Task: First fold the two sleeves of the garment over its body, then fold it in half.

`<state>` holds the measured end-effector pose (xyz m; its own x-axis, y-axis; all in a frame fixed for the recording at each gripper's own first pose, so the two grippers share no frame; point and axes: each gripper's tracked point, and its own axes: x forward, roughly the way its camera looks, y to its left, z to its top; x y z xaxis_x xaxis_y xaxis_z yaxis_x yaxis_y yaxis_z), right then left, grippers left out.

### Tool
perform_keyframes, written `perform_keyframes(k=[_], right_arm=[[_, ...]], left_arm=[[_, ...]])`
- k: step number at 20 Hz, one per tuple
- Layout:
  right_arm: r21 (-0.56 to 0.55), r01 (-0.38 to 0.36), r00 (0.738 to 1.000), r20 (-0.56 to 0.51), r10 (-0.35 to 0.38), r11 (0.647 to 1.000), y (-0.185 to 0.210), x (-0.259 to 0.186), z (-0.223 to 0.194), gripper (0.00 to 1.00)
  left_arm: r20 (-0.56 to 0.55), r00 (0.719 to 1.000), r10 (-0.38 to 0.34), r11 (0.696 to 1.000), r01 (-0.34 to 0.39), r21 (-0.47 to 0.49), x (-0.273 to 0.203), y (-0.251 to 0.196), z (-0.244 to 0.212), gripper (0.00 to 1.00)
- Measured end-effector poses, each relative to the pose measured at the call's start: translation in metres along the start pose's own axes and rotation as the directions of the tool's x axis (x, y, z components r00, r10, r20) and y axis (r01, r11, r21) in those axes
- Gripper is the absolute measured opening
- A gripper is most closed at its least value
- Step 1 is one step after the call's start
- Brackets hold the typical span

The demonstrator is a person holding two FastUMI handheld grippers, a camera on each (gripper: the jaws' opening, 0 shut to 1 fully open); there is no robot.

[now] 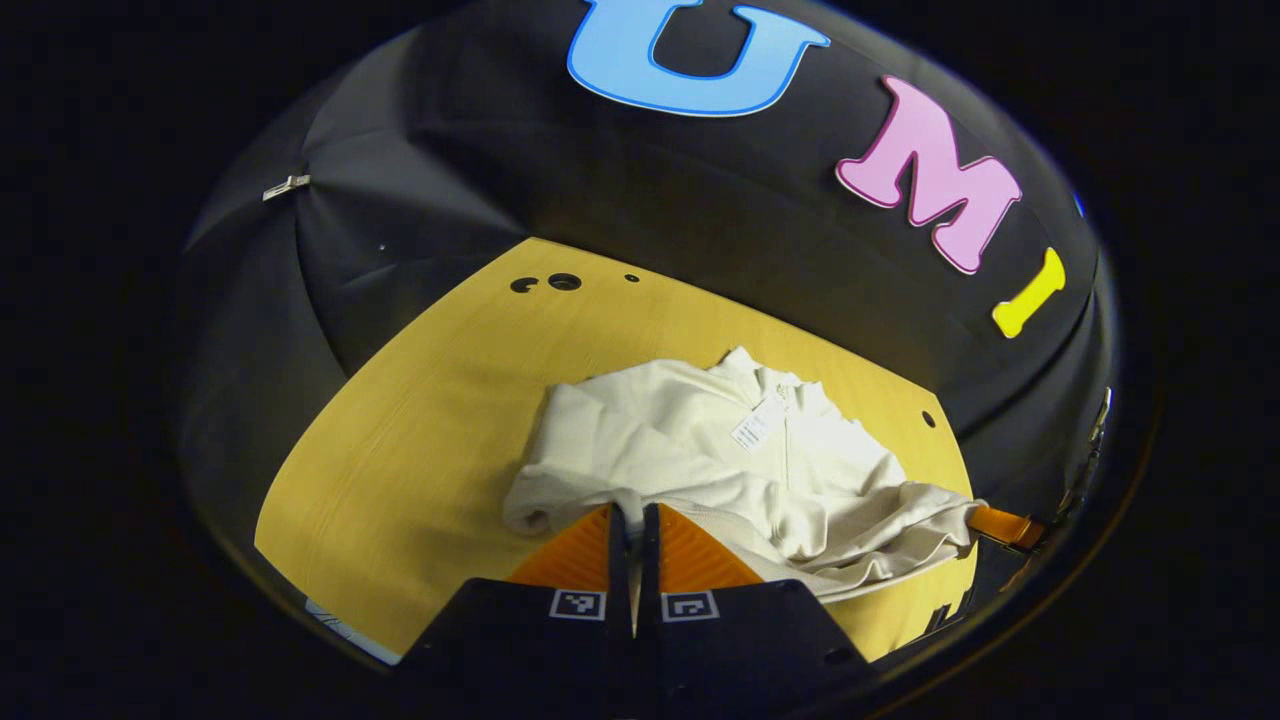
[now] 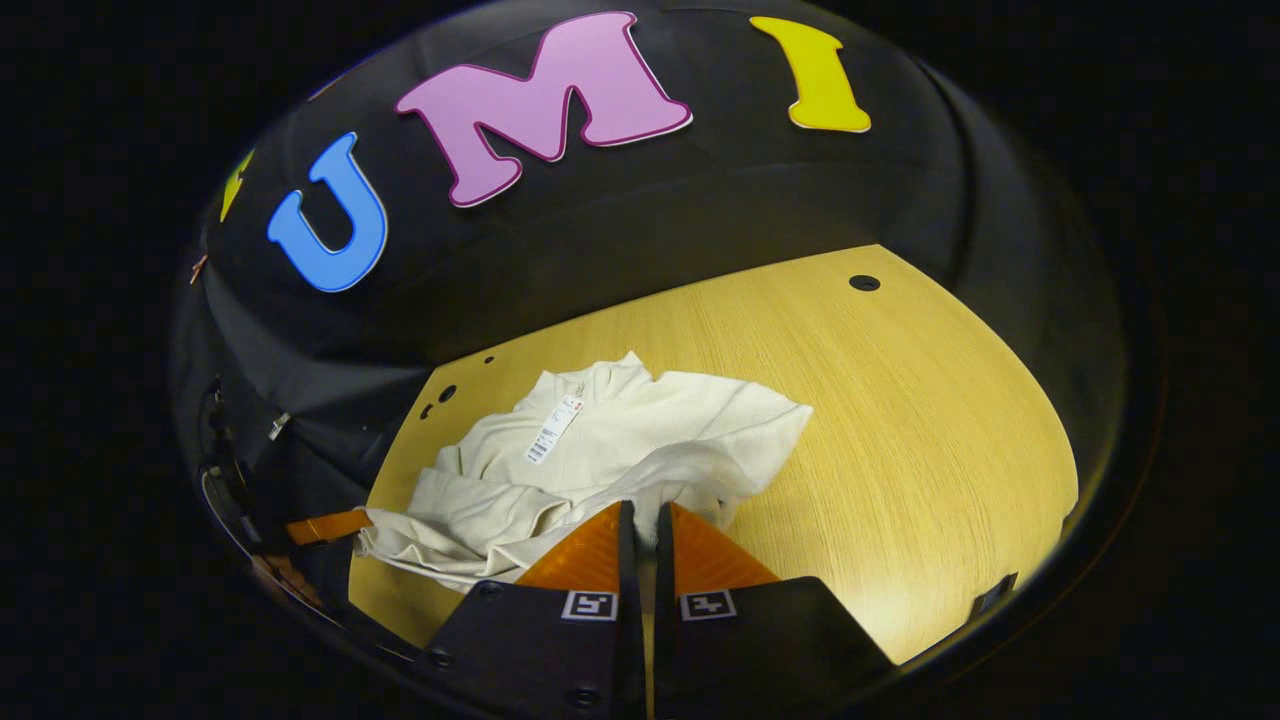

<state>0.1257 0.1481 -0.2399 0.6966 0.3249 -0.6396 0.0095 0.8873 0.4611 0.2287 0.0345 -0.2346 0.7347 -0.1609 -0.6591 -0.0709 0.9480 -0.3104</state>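
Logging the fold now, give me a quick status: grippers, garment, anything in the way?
Left gripper shut on garment hem. Right gripper shut on the hem too. Garment bunched on table, paper tag on chest. Nothing in the way.

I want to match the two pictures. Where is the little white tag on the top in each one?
Left gripper view: the tag sits right of centre, below the collar of the top.
Right gripper view: the tag sits left of centre, again below the collar.
Shared landmark: the yellow table.
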Motion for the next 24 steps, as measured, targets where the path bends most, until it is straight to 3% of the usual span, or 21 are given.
perform_keyframes(k=[9, 18, 24], right_arm=[[-0.007, 0.057, 0.998, -0.033, -0.058, 0.998, -0.014, 0.063, 0.006, 0.08], [-0.049, 0.116, 0.985, -0.122, -0.121, 0.992, -0.038, 0.117, -0.017, 0.08], [-0.053, 0.115, 0.982, -0.146, -0.121, 0.992, -0.040, 0.130, -0.021, 0.10]], left_arm=[[-0.012, 0.999, 0.042, 0.998, -0.042, 0.051, 0.063, -0.009, 0.029, 0.06], [-0.117, 0.989, 0.093, 0.990, -0.079, 0.119, 0.140, -0.010, 0.012, 0.06], [-0.156, 0.978, 0.136, 0.968, -0.098, 0.230, 0.153, -0.012, 0.008, 0.06]])
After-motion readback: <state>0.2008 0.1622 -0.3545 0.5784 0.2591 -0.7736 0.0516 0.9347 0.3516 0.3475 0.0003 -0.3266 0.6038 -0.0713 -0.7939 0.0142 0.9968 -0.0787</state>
